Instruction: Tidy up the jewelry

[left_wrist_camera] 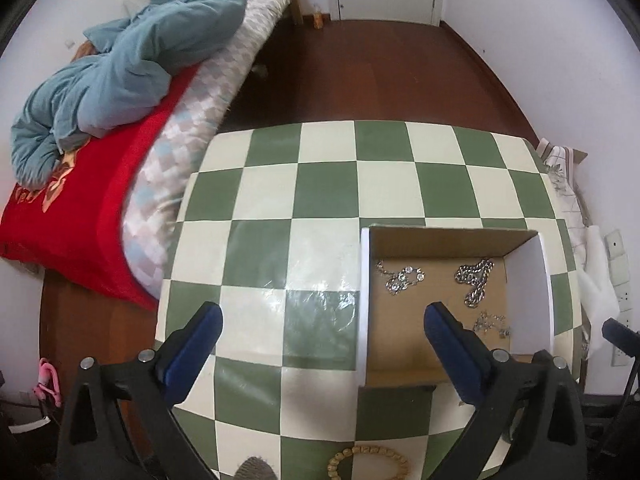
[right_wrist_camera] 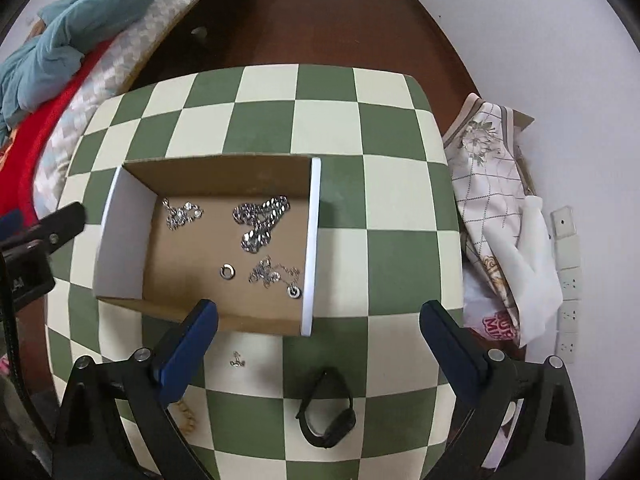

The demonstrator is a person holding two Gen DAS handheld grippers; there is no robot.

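My cardboard box (right_wrist_camera: 224, 296) sits open-topped on the green-and-cream checked table (right_wrist_camera: 396, 184), with white panels on its two side walls; everything below I place against that box. Inside it, toward the far wall, lies a heavy silver chain (right_wrist_camera: 262, 220) bunched in a heap; beside that, nearer the left white wall, a sparkly silver piece (right_wrist_camera: 180, 213) with round stones; closer to the near edge, a small silver ring (right_wrist_camera: 228, 270) lies alone on the floor of the box; just right of the ring, a fine thin chain (right_wrist_camera: 274, 274) is tangled against the right white wall, with a small round piece at its end.

Outside the box, just in front of its near wall, a tiny silver charm (right_wrist_camera: 237, 361) rests on a cream square; further in front, toward me, a black wristband (right_wrist_camera: 326, 412) lies curled on the table; a wooden bead bracelet (left_wrist_camera: 368, 462) lies at the table's near edge.

My right tongs (right_wrist_camera: 319, 326) hang with fingers spread wide and nothing between them, over the box's near right corner; my left tongs (left_wrist_camera: 322, 326) are likewise spread apart and empty, straddling the box's left white wall, one blue pad (left_wrist_camera: 452, 344) above the box's floor.
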